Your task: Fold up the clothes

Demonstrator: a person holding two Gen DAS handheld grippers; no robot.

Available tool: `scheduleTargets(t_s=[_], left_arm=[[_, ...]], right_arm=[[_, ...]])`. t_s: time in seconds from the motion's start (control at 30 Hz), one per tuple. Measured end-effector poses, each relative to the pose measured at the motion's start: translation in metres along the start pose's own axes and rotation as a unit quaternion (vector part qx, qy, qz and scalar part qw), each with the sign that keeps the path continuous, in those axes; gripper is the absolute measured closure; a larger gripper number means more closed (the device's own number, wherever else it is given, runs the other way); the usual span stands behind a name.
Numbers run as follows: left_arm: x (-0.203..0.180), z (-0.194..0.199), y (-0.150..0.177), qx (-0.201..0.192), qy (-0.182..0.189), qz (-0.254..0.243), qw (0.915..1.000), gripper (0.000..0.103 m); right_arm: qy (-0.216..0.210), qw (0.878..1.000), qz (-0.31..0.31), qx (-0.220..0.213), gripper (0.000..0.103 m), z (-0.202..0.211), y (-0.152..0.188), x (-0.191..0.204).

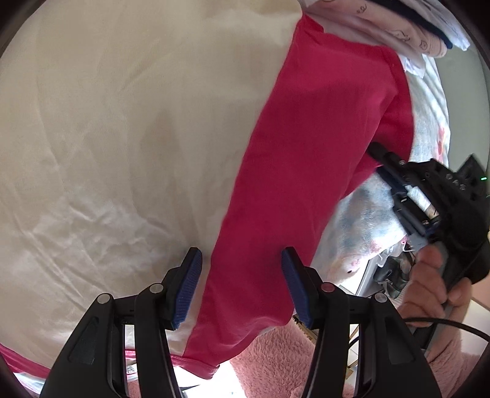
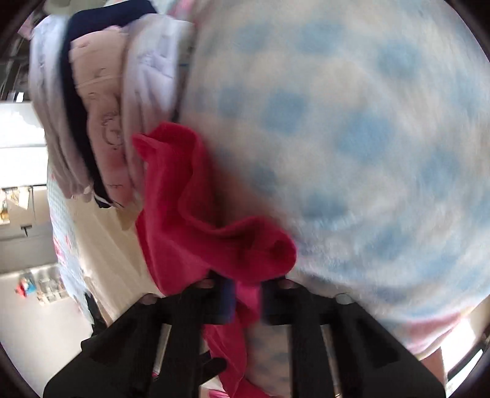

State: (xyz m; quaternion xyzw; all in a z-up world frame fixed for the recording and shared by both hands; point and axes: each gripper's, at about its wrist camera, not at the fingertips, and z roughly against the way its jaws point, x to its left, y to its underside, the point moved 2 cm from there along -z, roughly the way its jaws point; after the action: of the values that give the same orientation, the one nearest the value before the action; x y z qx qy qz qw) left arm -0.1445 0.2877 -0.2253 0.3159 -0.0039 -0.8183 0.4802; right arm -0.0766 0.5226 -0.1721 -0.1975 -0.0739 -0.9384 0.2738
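Stretched as a long red cotton garment [image 1: 306, 159] over cream sheet [image 1: 122, 137], long axis running from near edge toward the far folded clothes pile [image 1: 407, 27]. Left gripper [image 1: 242, 284] fingers spread apart astride its near end, not pressing; right gripper [image 2: 246, 300] fingers clamped onto bunched red fabric beside fluffy blue-spotted blanket [image 2: 367, 137].

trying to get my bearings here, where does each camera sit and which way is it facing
Left wrist: on the left gripper, angled down over the red garment on a cream sheet; its open blue-padded fingers, the right gripper and a hand show.
Right wrist: on the right gripper, facing steeply down at a fluffy blue-spotted blanket; its fingers pinch bunched red cloth.
Shared: the red garment and the folded clothes stack.
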Motion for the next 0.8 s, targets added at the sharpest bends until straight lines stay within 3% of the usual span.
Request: scheduleTargets(t_s=[0.2, 0.33, 0.4, 0.53, 0.67, 0.77, 0.8], left_arm=[[0.001, 0.009, 0.001, -0.015, 0.011, 0.003, 0.9998, 0.047], [0.007, 0.020, 0.003, -0.052, 0.030, -0.009, 0.9982, 0.053], [0.010, 0.025, 0.003, -0.067, 0.022, -0.010, 0.9974, 0.054], [0.021, 0.014, 0.005, -0.046, -0.020, -0.015, 0.9986, 0.055], [0.028, 0.029, 0.027, -0.073, -0.017, -0.010, 0.9972, 0.055], [0.046, 0.040, 0.042, -0.085, 0.001, 0.022, 0.9961, 0.055], [0.051, 0.042, 0.042, -0.087, 0.002, 0.031, 0.9957, 0.055]], right_arm=[[0.063, 0.992, 0.095, -0.055, 0.099, 0.059, -0.005, 0.021], [0.107, 0.984, 0.123, -0.075, 0.099, 0.082, -0.015, 0.015], [0.136, 0.977, 0.152, -0.069, 0.100, 0.078, -0.014, 0.016], [0.148, 0.970, 0.185, -0.052, 0.098, 0.076, -0.008, 0.029], [0.157, 0.945, 0.249, -0.141, 0.089, 0.112, 0.008, 0.063], [0.201, 0.919, 0.271, -0.205, 0.084, 0.138, 0.011, 0.075], [0.212, 0.917, 0.267, -0.209, 0.084, 0.140, 0.007, 0.073]])
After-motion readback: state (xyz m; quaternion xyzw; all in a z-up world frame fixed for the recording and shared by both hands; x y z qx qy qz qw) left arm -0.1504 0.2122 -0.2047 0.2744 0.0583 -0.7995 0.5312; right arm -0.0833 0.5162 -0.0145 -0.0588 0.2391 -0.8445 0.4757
